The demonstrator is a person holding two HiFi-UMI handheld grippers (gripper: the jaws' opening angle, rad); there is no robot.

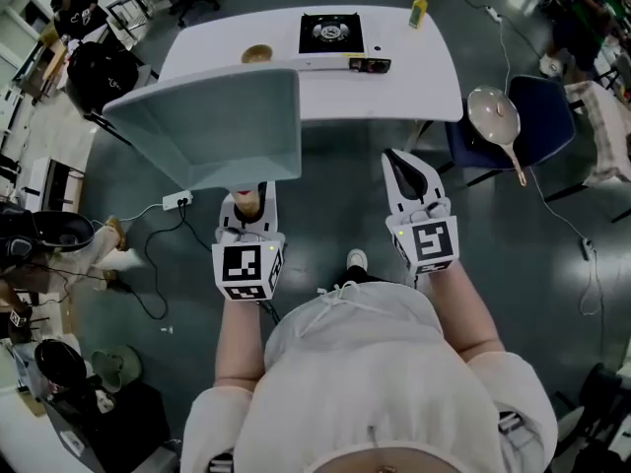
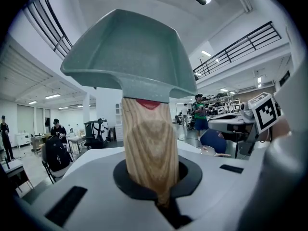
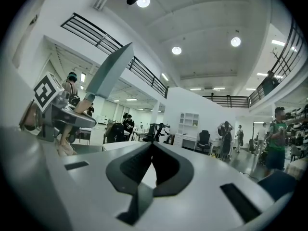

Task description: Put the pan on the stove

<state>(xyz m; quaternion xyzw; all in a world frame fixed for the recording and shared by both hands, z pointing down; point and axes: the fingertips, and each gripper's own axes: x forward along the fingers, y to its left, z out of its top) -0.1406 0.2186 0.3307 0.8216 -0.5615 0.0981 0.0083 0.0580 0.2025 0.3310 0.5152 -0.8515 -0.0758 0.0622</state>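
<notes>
Person: white short-slv top (image 1: 385,382), drawstring bow (image 1: 340,292) at front, white shoe (image 1: 357,259). L gripper (image 1: 246,203) & R gripper (image 1: 402,168): white plastic bodies, black inner jaw faces. Each w/ white marker cube (image 1: 246,269), black square code on top. Gripper views: pale grey shells, black rect slots, dark rounded recess round jaws.

Ceiling lamps (image 3: 177,50) are lighting the hall evenly and brightly; fisheye distortion is bending and darkening each view's edges.

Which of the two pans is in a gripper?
The square teal pan, its wooden handle clamped in the left gripper; the round cream pan lies on the blue chair.
</notes>
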